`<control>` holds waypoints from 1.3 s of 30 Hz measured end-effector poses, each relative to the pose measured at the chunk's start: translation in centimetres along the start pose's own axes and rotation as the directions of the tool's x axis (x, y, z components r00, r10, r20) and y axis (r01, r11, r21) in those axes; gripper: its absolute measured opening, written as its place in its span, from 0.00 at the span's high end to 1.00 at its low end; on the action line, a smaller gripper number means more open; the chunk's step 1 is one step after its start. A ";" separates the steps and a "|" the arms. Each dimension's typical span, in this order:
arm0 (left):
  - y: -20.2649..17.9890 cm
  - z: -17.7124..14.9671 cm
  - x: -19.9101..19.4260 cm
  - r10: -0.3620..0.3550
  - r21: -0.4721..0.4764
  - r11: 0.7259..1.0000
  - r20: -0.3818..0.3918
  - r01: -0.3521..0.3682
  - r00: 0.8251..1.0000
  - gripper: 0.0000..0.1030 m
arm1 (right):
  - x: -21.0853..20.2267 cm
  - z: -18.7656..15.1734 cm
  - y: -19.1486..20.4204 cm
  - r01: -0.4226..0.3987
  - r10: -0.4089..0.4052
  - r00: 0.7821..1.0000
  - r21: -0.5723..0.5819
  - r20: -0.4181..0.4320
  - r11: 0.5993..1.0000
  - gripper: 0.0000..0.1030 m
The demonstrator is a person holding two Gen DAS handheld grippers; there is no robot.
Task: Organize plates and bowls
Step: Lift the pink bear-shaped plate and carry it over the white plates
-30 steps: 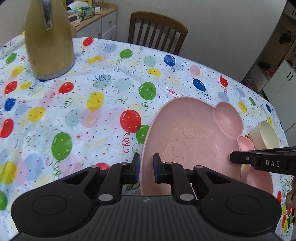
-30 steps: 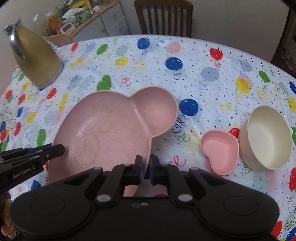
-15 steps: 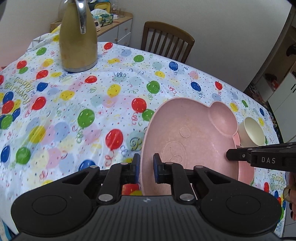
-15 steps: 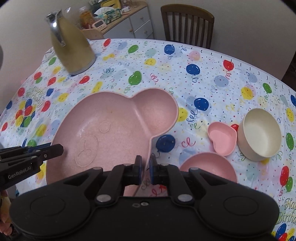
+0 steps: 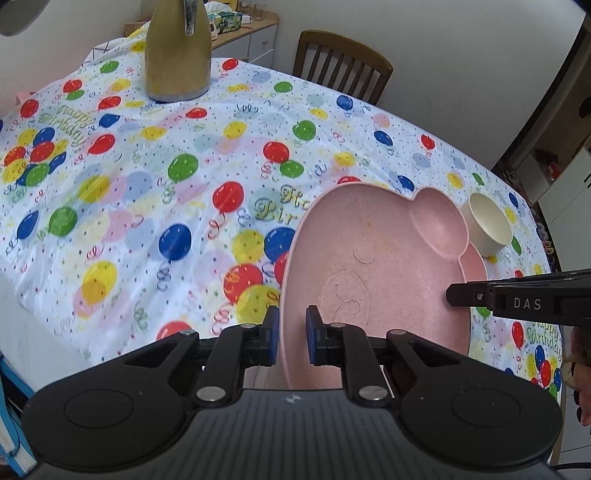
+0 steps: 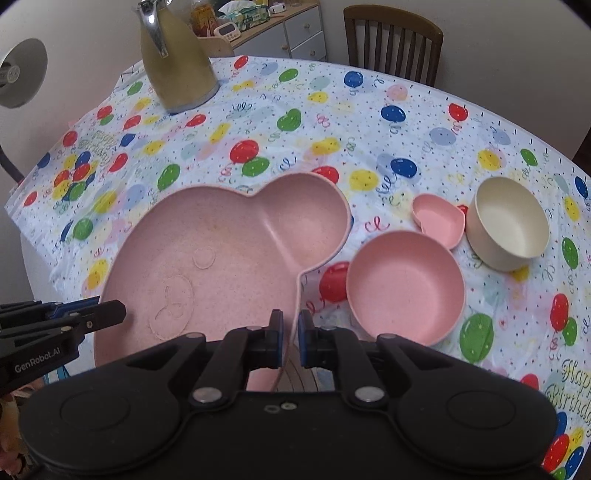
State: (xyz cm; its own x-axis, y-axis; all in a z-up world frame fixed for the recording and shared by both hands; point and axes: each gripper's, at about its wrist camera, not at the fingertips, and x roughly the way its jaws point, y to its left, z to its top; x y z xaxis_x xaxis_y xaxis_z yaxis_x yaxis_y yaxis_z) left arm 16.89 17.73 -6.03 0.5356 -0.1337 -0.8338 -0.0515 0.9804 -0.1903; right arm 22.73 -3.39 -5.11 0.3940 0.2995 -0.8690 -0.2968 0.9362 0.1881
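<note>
A pink bear-shaped divided plate (image 5: 369, 266) (image 6: 221, 258) is held up above the table by both grippers. My left gripper (image 5: 291, 336) is shut on its left rim. My right gripper (image 6: 290, 338) is shut on its near right rim. Each gripper also shows in the other's view: the right one (image 5: 517, 299), the left one (image 6: 59, 317). On the table to the right lie a round pink bowl (image 6: 406, 288), a small pink heart-shaped dish (image 6: 439, 218) and a cream bowl (image 6: 509, 221) (image 5: 487, 225).
A gold kettle (image 5: 179, 51) (image 6: 177, 62) stands at the far left of the balloon-print tablecloth (image 5: 166, 184). A wooden chair (image 6: 395, 40) and a cabinet with clutter (image 6: 280, 22) stand behind the table. A lamp (image 6: 20, 77) is at the left.
Both grippers have lifted the bear plate up and back toward me. More of the table shows, and the round pink bowl has come into view beneath.
</note>
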 end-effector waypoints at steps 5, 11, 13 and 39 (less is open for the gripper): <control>-0.3 -2.2 0.2 0.000 -0.017 1.000 -0.027 -0.001 1.000 0.86 | 0.2 -2.1 -0.1 0.005 -0.006 1.000 -0.015 -0.027 1.000 0.92; -0.6 -4.6 0.8 -0.007 -0.041 0.999 -0.060 0.004 0.998 0.86 | 0.6 -3.7 -0.3 0.019 -0.020 0.999 -0.023 -0.050 1.000 0.92; -0.7 -5.2 1.1 -0.009 -0.043 0.999 -0.070 0.006 0.997 0.86 | 0.8 -4.2 -0.4 0.023 -0.025 0.998 -0.027 -0.060 0.999 0.92; 0.4 -7.1 3.3 0.003 -0.077 0.997 -0.127 -0.013 0.992 0.86 | 3.8 -4.4 0.3 0.032 -0.042 0.993 -0.092 -0.114 0.995 0.92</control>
State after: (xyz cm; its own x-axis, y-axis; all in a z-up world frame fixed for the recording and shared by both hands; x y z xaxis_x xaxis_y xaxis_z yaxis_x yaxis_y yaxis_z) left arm 12.68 16.65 -12.50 0.4244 -0.1476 -0.8934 -0.1237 0.9679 -0.2187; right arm 20.28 -2.79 -10.39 0.3044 0.2368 -0.9226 -0.3631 0.9243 0.1174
